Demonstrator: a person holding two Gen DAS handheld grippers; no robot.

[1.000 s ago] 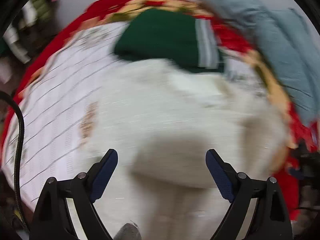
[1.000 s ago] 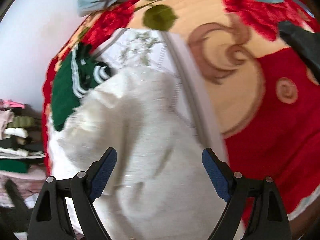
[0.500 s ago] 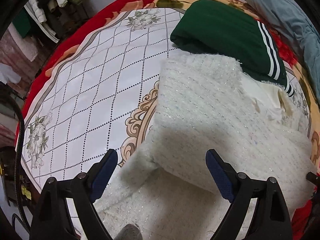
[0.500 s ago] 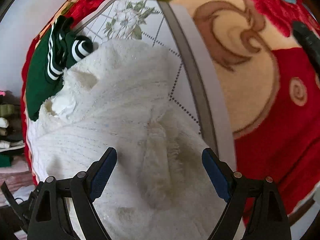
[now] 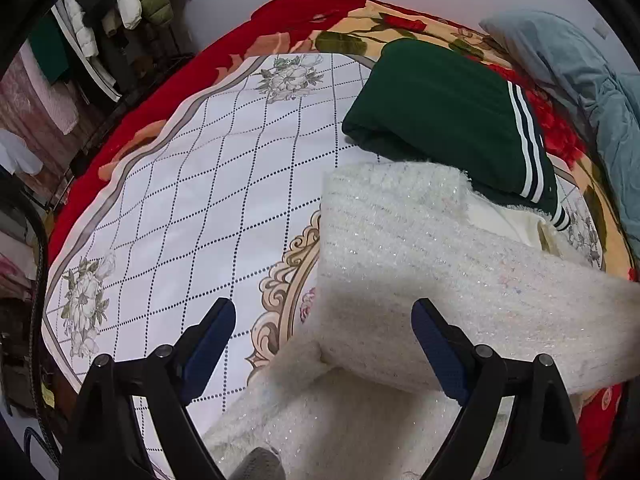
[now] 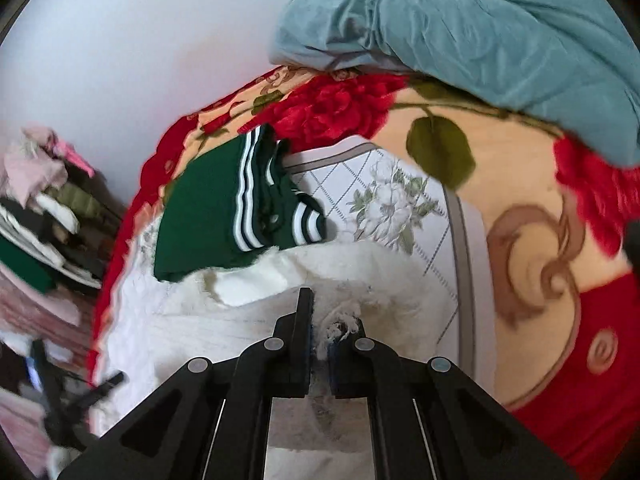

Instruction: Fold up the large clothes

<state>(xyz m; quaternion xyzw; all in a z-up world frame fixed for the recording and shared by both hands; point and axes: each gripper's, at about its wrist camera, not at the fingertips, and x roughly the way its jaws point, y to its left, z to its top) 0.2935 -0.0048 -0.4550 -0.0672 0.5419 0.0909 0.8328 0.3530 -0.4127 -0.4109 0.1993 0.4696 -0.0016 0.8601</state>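
My right tongs have just been closing, and half a second back they stood wide over the white fuzzy garment; now they pinch a tuft of its pile between the pads, with fibres poking out above the tips. The view past them has also swung up toward the wall and the grey-blue bedding, so I read this as the start of a lift.

The garment lies on the bed, mostly under and ahead of both tongs. In the left wrist view a thick flap of it is already doubled over, its folded edge running from between the fingers away toward the far right. I judge the right grip is there to carry that side across for the next fold.

My left tongs hang wide, holding nothing, with the flap's near corner between the fingers and the left finger over bare cover. They seem poised to take that corner so both sides travel together.

Just beyond the garment, touching its far edge, sits a folded green garment with white stripes, presumably finished and set aside. Both rest on the white quilted cover, spread over a red floral blanket. Far left of the left tongs hangs a rack of clothes.
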